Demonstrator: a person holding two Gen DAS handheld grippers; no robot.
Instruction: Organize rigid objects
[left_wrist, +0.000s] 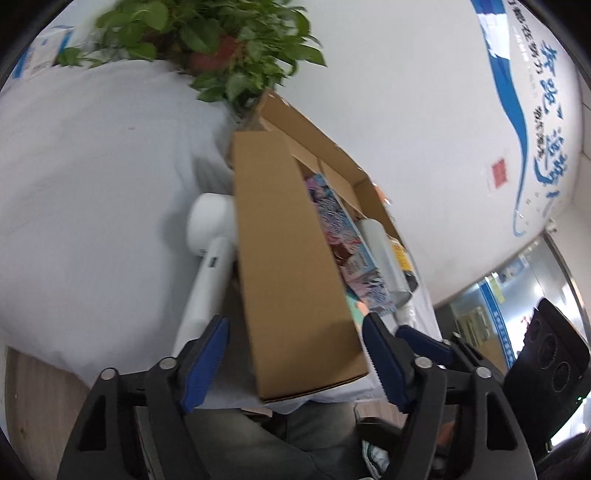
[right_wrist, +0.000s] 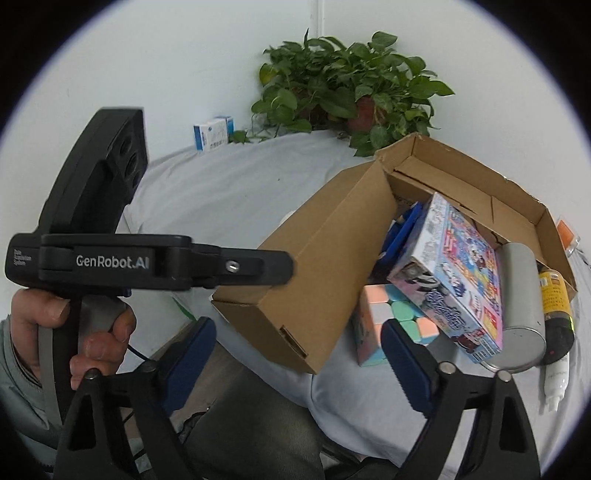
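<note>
Left wrist view: left gripper spread wide, empty, straddling the near end wall of the cardboard box w/o touching it. White handheld device lies just left of the box, ahead of the left finger.

Right wrist view: right gripper also spread, empty, near the box corner. Ahead-right in the box: pastel cube, game box, grey can, dark bottle.

Step, as judged: approach, nothing gripped yet. Next move prob. needs one target chosen, fingers aligned across it, then closing.
</note>
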